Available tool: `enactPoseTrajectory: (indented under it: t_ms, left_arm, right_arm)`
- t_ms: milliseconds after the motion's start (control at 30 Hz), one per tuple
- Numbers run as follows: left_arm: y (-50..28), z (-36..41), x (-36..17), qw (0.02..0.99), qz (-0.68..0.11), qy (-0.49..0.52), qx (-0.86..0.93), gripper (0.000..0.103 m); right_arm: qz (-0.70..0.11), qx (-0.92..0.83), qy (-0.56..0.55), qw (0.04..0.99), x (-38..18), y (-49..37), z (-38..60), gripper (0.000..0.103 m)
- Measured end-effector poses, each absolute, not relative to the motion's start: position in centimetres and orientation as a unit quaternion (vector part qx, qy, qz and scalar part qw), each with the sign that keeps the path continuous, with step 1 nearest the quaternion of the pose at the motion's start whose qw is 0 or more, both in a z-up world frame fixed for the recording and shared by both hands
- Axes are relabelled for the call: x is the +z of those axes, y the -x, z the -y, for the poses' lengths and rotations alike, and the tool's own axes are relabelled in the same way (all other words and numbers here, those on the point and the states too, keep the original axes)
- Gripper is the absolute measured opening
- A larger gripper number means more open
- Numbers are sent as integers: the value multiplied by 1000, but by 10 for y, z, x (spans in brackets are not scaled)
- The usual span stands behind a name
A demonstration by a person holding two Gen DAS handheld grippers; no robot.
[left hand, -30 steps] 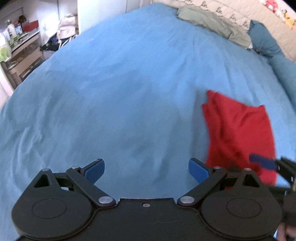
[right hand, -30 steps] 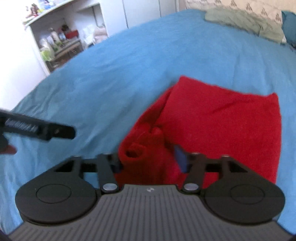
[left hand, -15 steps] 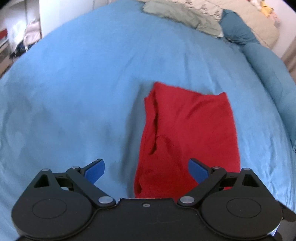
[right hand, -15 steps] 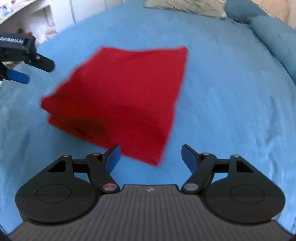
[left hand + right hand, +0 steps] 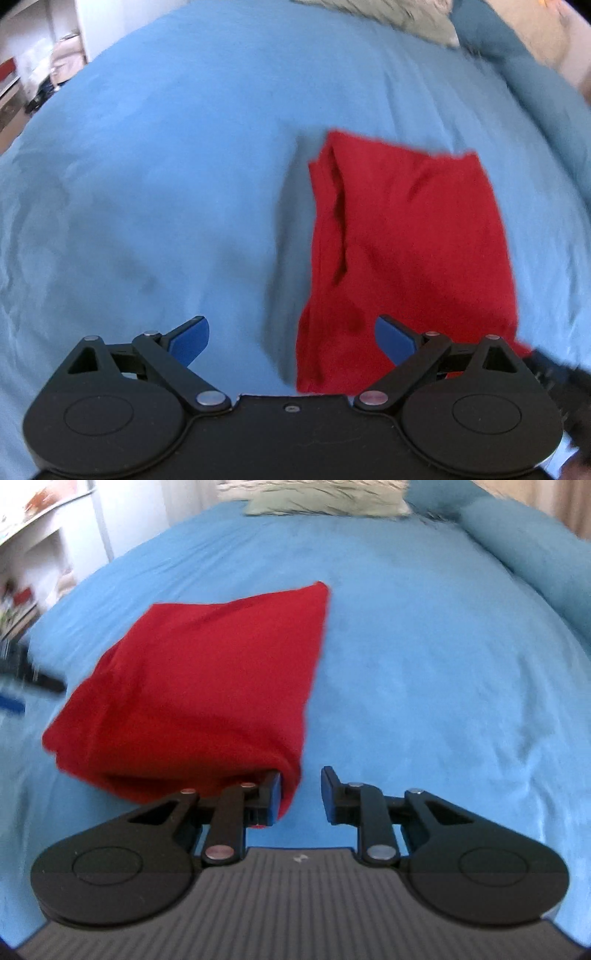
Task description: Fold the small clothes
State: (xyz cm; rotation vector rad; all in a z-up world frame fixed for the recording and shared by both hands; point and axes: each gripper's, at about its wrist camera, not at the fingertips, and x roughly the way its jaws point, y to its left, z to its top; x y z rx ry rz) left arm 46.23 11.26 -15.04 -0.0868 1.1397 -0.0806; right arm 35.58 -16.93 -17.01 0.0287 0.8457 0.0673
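Observation:
A folded red cloth [image 5: 406, 240] lies flat on the blue bed cover [image 5: 166, 166]. My left gripper [image 5: 291, 336] hangs wide open over its near left corner, whose left edge runs between the fingers. In the right wrist view the red cloth [image 5: 207, 679] spreads to the left. My right gripper [image 5: 301, 797] is at its near right corner with the jaws closing. The cloth's tip curls round the left finger [image 5: 271, 797], and a gap of blue cover [image 5: 424, 664] still shows beside the other finger. Each gripper shows blurred at the edge of the other's view.
A grey-green garment [image 5: 388, 14] and a blue pillow [image 5: 498, 40] lie at the far end of the bed. In the right wrist view the garment [image 5: 317, 498] and pillow [image 5: 524, 542] appear too. Cluttered white shelves [image 5: 29, 572] stand off the bed's left side.
Both grippers have swung onto the cloth's near edge. The right gripper's jaws, wide half a second ago, have narrowed around the near right corner. The left jaws stay wide.

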Motion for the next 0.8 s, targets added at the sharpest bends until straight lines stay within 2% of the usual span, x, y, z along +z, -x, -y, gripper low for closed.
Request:
enactPoseTrajectory:
  t_ms: [133, 233, 333, 400, 467, 533, 567, 600, 667, 800]
  left_arm:
    - [-456, -109, -184, 827, -561, -16, -15, 98]
    - [-452, -118, -198, 832, -555, 0, -13, 100]
    - [-453, -115, -196, 832, -555, -16, -12, 100]
    - [-454, -114, -187, 830, -558, -17, -9, 99]
    - [-450, -112, -171, 837, -547, -16, -9, 97]
    - [-445, -113, -146, 850, -526, -21, -11, 97]
    - [-444, -113, -135, 856, -517, -19, -13, 97]
    - [-444, -115, -122, 863, -505, -15, -19, 98]
    - [-447, -118, -99, 873, -486, -5, -37, 103]
    - [-474, -122, -79, 881, -466, 16, -75, 103]
  right_arm:
    - [-438, 45, -12, 898, -190, -360, 178, 38]
    - [-440, 56, -4, 896, -194, -359, 179, 38]
    - [-441, 69, -3, 895, -196, -359, 183, 44]
    - [-448, 81, 5, 890, -188, -351, 187, 58]
    - [-448, 84, 0, 890, -183, -348, 191, 66]
    - [-448, 96, -24, 889, -170, -344, 201, 83]
    - [-451, 102, -49, 885, -157, -348, 211, 97]
    - [-451, 102, -49, 885, -157, -348, 211, 102]
    - [-445, 110, -84, 885, -133, -361, 228, 102]
    - [-438, 117, -101, 886, -109, -385, 239, 103]
